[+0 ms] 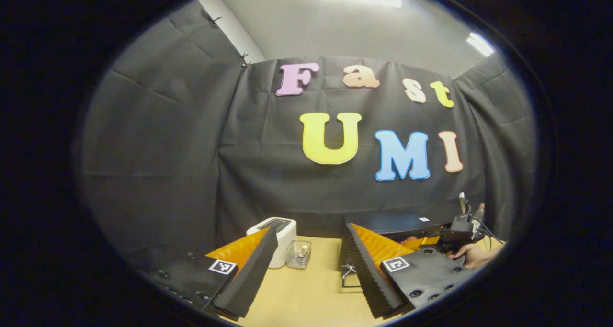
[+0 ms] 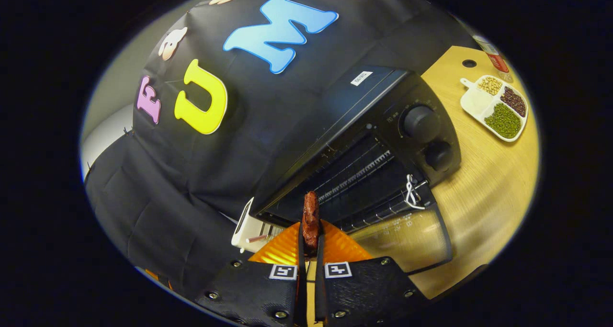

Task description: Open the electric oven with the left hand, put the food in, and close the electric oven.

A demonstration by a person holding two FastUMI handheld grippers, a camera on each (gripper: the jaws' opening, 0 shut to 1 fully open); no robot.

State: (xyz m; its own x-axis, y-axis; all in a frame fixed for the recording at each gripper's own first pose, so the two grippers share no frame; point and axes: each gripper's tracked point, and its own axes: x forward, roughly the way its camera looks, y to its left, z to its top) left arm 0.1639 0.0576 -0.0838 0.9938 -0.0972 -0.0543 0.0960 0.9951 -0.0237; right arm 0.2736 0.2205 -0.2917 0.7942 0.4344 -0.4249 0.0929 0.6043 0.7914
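The black electric oven (image 2: pixel 364 126) stands on the table with its glass door (image 2: pixel 407 241) folded down and open, and a wire rack (image 2: pixel 354 178) shows inside. My right gripper (image 2: pixel 310 241) is shut on a reddish-brown piece of food (image 2: pixel 311 209), held upright just in front of the oven's opening. A white string (image 2: pixel 412 193) hangs at the door's edge. My left gripper (image 1: pixel 306 264) is open and holds nothing, over the table left of the oven (image 1: pixel 392 221). In the left gripper view a hand (image 1: pixel 471 255) holds the right gripper (image 1: pixel 455 236) by the oven.
A white toaster (image 1: pixel 278 236) and a small clear container (image 1: pixel 299 253) stand on the wooden table (image 1: pixel 306 293) ahead of my left gripper. Right of the oven lie a white tray of beans (image 2: pixel 500 107) and a red can (image 2: pixel 493 56). The oven's knobs (image 2: pixel 420 121) face forward.
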